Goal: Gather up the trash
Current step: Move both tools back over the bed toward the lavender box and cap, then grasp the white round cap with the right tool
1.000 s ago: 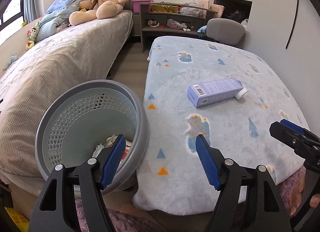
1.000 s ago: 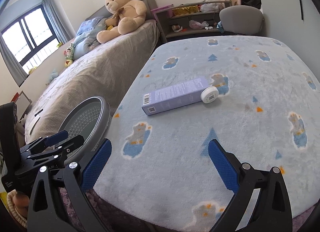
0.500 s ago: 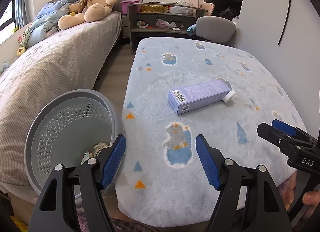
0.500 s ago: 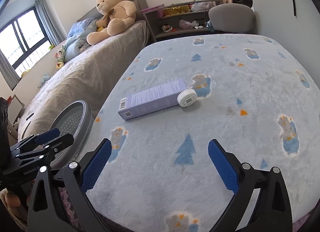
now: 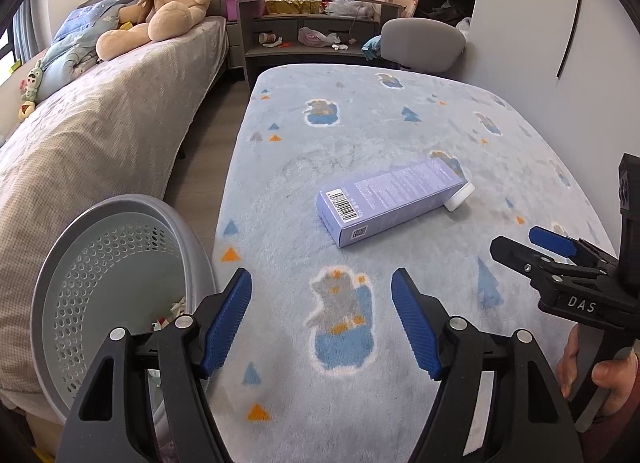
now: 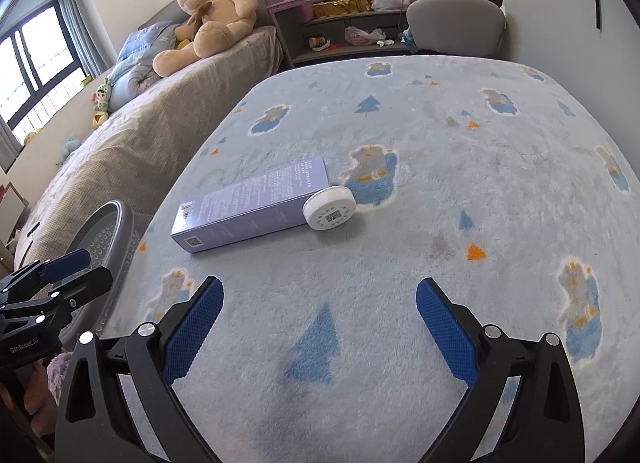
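A lilac carton (image 5: 390,199) (image 6: 252,205) lies flat on the light-blue patterned blanket (image 5: 360,123) (image 6: 440,151), with a white round cap (image 5: 459,196) (image 6: 329,213) touching its right end. A grey perforated waste basket (image 5: 108,283) (image 6: 106,235) stands at the blanket's left edge and holds some scraps. My left gripper (image 5: 322,319) is open and empty, above the blanket's near part beside the basket. My right gripper (image 6: 320,327) is open and empty, short of the carton; it also shows in the left wrist view (image 5: 560,255).
A bed with a beige cover (image 5: 100,123) runs along the left with a large teddy bear (image 5: 160,3) and soft toys. A grey shelf unit (image 5: 312,31) and a grey chair (image 5: 422,43) stand behind the blanket. A strip of wooden floor (image 5: 208,151) separates bed and blanket.
Both grippers have moved forward and right over the blanket towards the carton, which looks larger and nearer. The basket has slid to the left of the left wrist view. Both stay open.
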A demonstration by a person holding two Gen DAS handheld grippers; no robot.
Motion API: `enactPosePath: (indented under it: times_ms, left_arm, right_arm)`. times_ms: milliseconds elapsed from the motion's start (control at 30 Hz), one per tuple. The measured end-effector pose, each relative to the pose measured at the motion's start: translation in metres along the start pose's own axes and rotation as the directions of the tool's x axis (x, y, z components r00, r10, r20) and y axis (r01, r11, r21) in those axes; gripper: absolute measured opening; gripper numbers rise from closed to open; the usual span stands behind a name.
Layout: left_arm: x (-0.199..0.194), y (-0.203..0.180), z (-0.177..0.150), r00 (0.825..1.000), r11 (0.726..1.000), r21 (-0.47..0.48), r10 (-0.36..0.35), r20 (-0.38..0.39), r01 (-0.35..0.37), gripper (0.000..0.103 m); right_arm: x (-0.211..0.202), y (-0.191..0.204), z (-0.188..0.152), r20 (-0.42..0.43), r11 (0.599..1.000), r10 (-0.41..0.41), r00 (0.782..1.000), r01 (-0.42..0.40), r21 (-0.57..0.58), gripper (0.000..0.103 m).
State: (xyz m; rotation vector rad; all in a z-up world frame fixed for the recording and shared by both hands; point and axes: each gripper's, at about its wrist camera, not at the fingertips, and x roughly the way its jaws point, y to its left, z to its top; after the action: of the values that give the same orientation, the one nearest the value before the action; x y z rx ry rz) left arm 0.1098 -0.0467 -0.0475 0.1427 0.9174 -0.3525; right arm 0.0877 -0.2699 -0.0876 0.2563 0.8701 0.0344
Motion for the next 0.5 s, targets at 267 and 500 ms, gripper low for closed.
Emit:
enactPosePath:
  times_ms: [267,500]
  left_arm:
    - [0.021,-0.007,0.016,1.0,1.0,0.015,-0.022,-0.003,0.022,0.069]
    - [0.033,-0.009,0.024,1.0,0.999,0.017,-0.03,-0.007,0.03,0.069]
  right_arm:
    - [0.03,-0.006,0.022,-0.016,0.999,-0.022,1.0,0.021,-0.034,0.093]
    - [0.049,-0.005,0.037,-0.036,0.996,-0.041,0.999,0.038,-0.076,0.084]
